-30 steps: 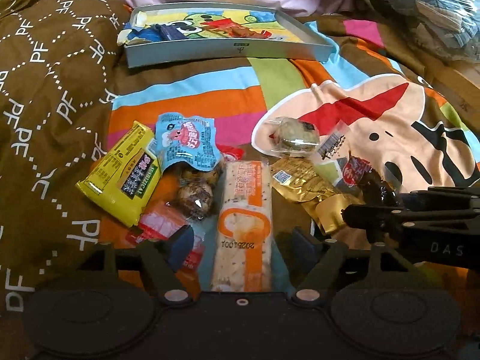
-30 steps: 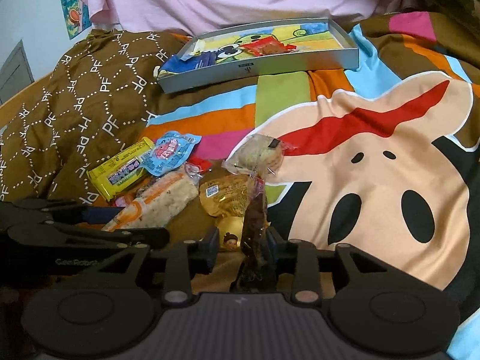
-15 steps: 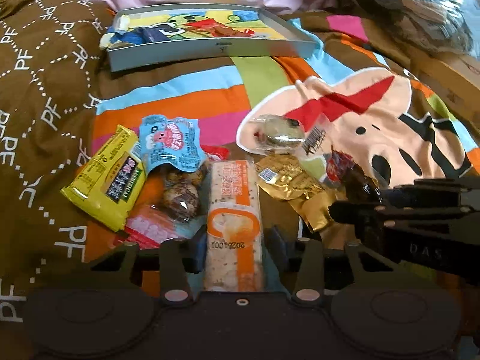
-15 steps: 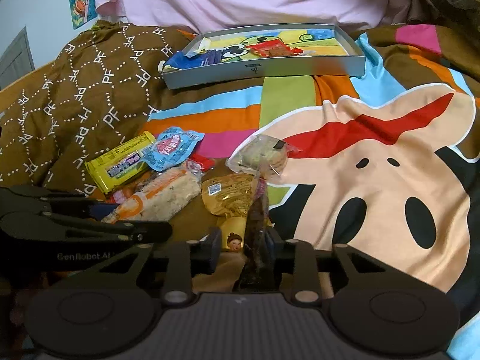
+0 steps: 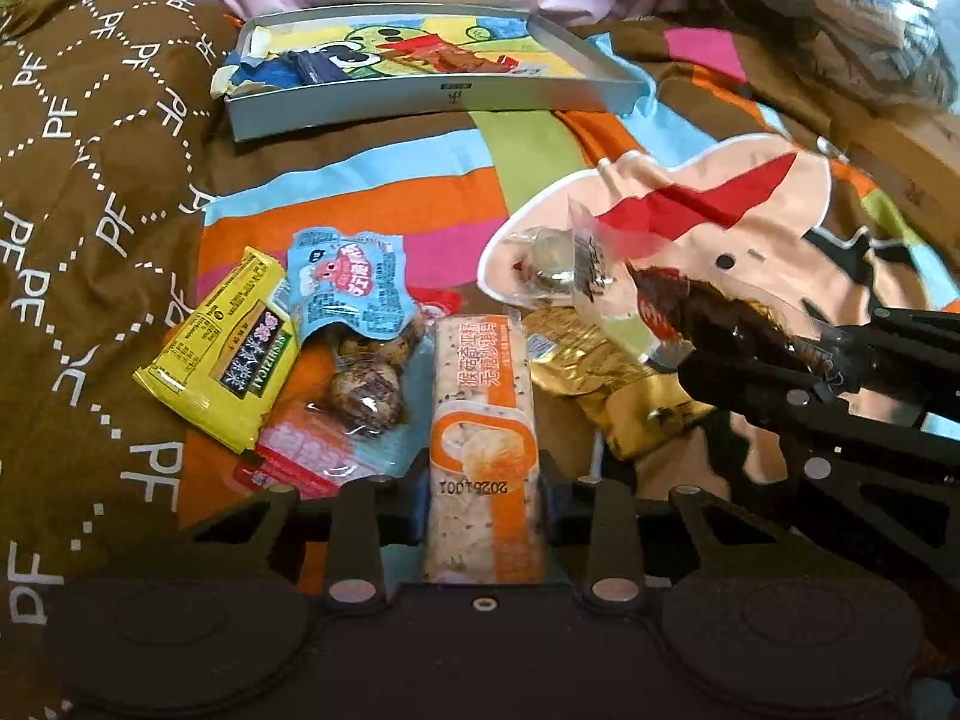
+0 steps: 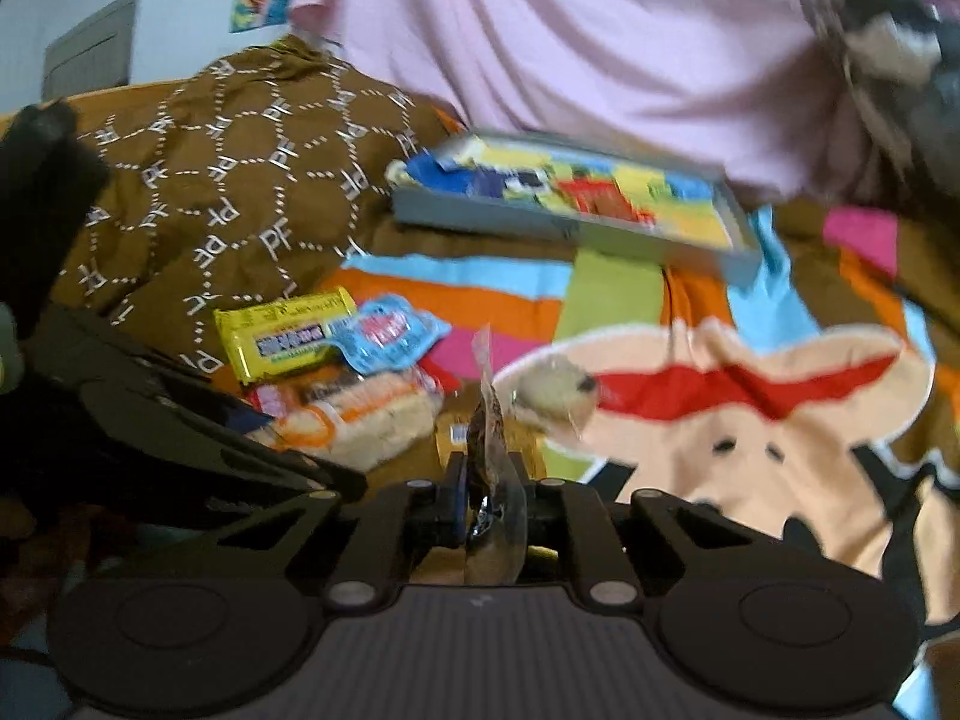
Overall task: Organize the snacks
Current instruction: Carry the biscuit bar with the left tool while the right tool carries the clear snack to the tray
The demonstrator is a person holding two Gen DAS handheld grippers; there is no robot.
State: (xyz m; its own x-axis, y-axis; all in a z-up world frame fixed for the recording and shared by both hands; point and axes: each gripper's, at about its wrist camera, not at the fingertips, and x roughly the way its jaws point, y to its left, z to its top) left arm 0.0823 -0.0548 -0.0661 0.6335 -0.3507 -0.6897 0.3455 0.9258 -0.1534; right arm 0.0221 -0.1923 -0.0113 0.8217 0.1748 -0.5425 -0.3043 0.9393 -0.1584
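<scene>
Loose snacks lie on a colourful bedspread [image 5: 384, 222]. My left gripper [image 5: 483, 501] straddles the near end of an orange-and-white snack bar [image 5: 483, 396]; its jaws are closing and both pads touch the bar's sides. My right gripper [image 6: 486, 480] is shut on a dark snack in a clear wrapper [image 6: 489, 420], held up off the bedspread. That dark snack [image 5: 720, 318] also shows at the right of the left wrist view. The grey tray [image 5: 420, 102] at the back holds a few packets on a cartoon lining.
A yellow packet [image 5: 222, 360], a blue pouch [image 5: 348, 288], a red-pink packet [image 5: 300, 450] and a gold packet [image 5: 600, 372] crowd around the bar. A round pastry [image 5: 549, 264] lies beyond. A person in pink sits behind the tray [image 6: 540, 222].
The left jaws have narrowed from wide apart onto the snack bar. The right jaws have tightened on the dark snack, lifted it off the bedspread and rolled.
</scene>
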